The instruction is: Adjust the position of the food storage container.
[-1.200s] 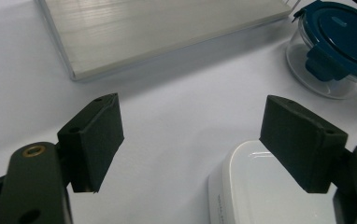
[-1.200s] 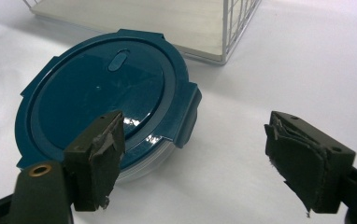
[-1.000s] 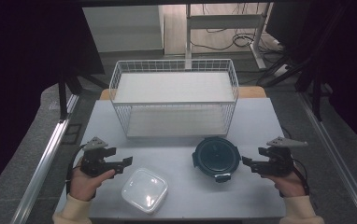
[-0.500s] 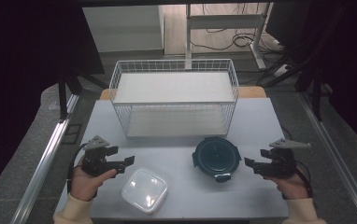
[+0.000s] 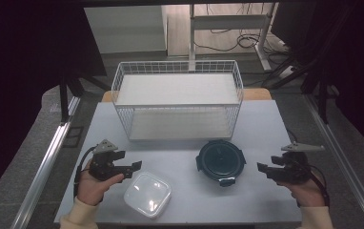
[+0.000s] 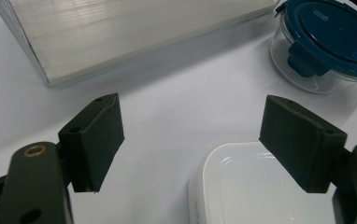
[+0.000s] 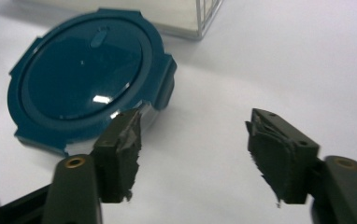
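The left gripper (image 5: 133, 166) is released, just beside the white square container (image 5: 147, 194) on the bench (image 5: 261, 124). The right gripper (image 5: 262, 168), jaws just closing with nothing between them, stays apart from the round blue-lidded container (image 5: 220, 160), before the wire basket (image 5: 177, 102).

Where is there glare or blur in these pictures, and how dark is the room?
High view: dark surroundings, lit table, a sheen on the white container. Right gripper view: small glints on the blue lid, soft focus. Left gripper view: near fingers slightly blurred.
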